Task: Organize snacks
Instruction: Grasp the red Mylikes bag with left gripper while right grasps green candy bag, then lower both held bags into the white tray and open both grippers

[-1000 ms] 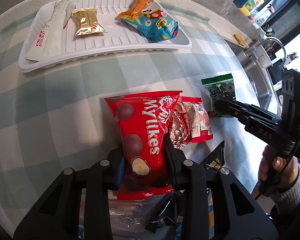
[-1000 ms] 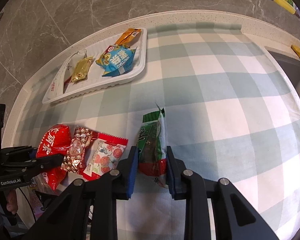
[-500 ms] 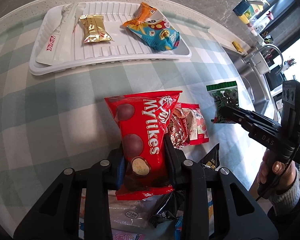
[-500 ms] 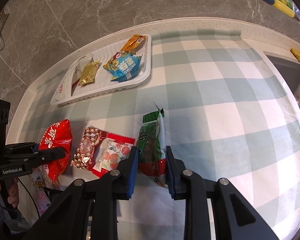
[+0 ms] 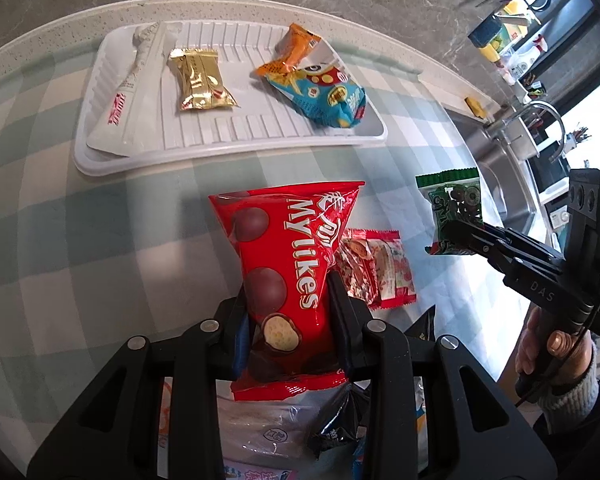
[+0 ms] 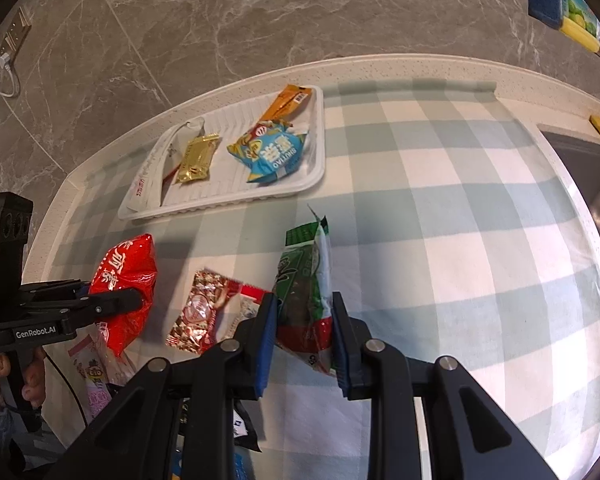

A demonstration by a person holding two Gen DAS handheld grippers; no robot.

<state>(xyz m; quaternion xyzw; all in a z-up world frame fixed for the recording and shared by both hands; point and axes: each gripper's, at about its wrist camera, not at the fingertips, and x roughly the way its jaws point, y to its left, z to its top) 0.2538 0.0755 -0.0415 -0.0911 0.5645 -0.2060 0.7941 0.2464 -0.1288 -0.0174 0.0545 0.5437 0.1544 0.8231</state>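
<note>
Grey marble wall rises behind the surface [image 6: 440,208], which is draped in a pale green and white checked cloth. Toward the back edge sits a white ribbed tray [image 5: 227,148]. On it lie a long white packet [image 5: 127,100] at the left, a gold wrapper [image 5: 199,80] beside it, an orange packet [image 5: 293,50] and a blue snack bag [image 5: 328,98] that overlaps the orange one's near end.

My left claw [image 5: 291,320] is pinching a red Mylikes bag [image 5: 287,256] by its lower part, the fingers pressed against both sides, the bag standing up above the cloth. My right claw [image 6: 304,320] is pinching a green packet [image 6: 306,280] the same way, edge-on between the blue pads [image 6: 264,344]; from the left wrist view that packet [image 5: 454,208] hangs clear of the cloth.

Between the two held bags, a silver-red foil packet [image 6: 201,312] and a red-and-white strawberry packet [image 5: 392,268] lie flat on the cloth, touching each other. More wrapped snacks [image 5: 267,432] are heaped under my left claw at the near edge. A steel sink [image 5: 508,184] sits off to the right.
</note>
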